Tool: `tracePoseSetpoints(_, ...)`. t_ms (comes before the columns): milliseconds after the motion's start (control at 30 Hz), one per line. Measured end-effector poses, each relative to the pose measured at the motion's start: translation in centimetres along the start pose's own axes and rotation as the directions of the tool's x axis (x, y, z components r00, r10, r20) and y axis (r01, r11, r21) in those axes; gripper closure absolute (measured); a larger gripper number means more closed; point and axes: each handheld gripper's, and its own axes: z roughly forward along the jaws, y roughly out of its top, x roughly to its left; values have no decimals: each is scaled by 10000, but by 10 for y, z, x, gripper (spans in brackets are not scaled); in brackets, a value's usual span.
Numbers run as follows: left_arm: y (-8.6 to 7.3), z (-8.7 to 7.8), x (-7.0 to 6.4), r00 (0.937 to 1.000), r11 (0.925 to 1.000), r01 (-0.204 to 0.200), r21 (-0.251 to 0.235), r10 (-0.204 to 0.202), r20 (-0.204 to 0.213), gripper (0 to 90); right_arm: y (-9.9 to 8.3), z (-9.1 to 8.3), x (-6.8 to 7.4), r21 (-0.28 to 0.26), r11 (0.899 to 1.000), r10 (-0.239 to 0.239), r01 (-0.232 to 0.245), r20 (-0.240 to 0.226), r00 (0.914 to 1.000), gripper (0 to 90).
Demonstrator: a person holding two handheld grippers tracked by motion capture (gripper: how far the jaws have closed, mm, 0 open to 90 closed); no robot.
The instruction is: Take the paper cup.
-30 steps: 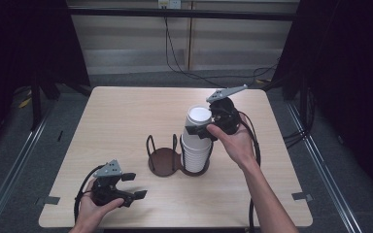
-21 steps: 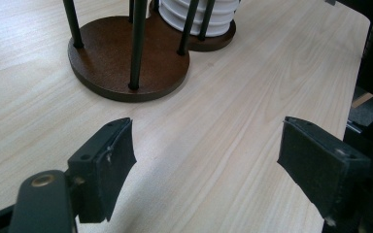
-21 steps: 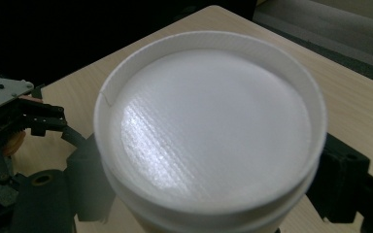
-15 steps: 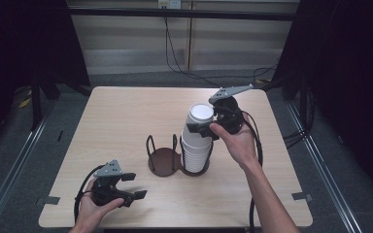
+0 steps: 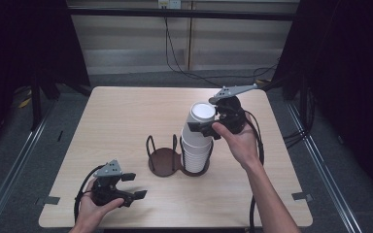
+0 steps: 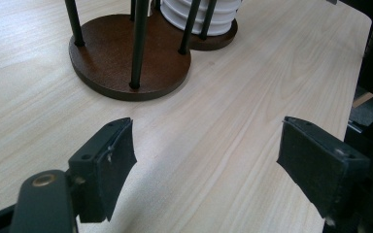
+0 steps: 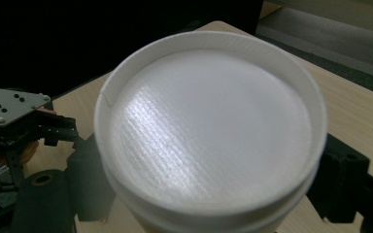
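Here we work at a pale wooden table (image 5: 126,116) amid dark curtains. We count one cup stack (image 5: 196,141) and one two-ring holder (image 5: 165,158). Our right gripper (image 5: 205,127) clamps the top cup (image 7: 209,131); our left gripper (image 5: 131,187) gapes wide.

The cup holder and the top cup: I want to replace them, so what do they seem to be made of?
The cup holder looks like dark brown wood, matt round bases with thin black posts, likely metal, though the finish leaves that open. The top cup looks like white paper or thin plastic: a faintly ribbed, slightly glossy flat surface inside a raised rim with a small seam. The right tongs grip it.
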Motion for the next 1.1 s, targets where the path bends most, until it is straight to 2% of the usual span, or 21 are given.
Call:
tracePoseSetpoints(267, 0, 0, 0, 10000, 10000, -22, 41, 22, 28, 210, 2, -5, 0, -91, 9999, -70, 70, -46, 10000, 205)
tracePoseSetpoints(1100, 0, 2, 0, 10000, 10000, -9, 94, 9, 33, 209, 7, -30, -3, -1107, 9938, 85, -92, -69, 9999, 214)
